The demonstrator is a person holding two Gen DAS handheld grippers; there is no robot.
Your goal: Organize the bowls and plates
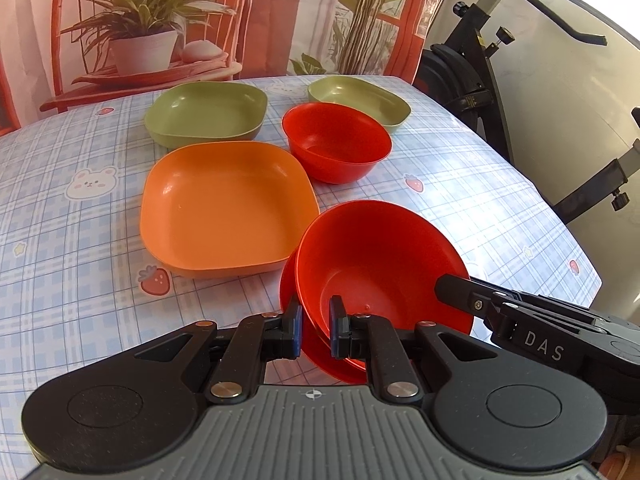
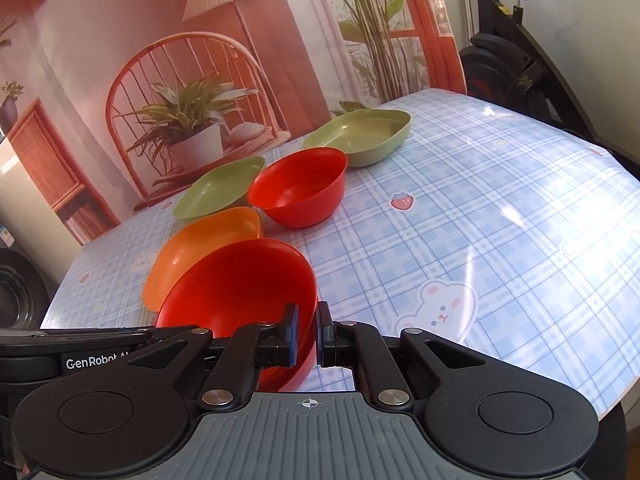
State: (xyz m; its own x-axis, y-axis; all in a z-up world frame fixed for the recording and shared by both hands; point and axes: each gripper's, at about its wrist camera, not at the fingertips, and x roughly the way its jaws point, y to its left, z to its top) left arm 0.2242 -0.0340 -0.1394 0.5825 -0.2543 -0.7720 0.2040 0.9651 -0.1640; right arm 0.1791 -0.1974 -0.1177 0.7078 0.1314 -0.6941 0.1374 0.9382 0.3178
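Note:
Two nested red bowls tilt above the near part of the table, beside an orange square plate. My left gripper is shut on their near rim, one pad inside and one outside. My right gripper is shut on the opposite rim; in the left wrist view it reaches in from the right. A third red bowl stands upright farther back. Behind it are two green square plates, one to the left and one to the right.
The table wears a blue plaid cloth with bears and strawberries. A printed backdrop hangs behind its far edge. A black exercise bike stands off the right side. The cloth to the right of the bowls is bare.

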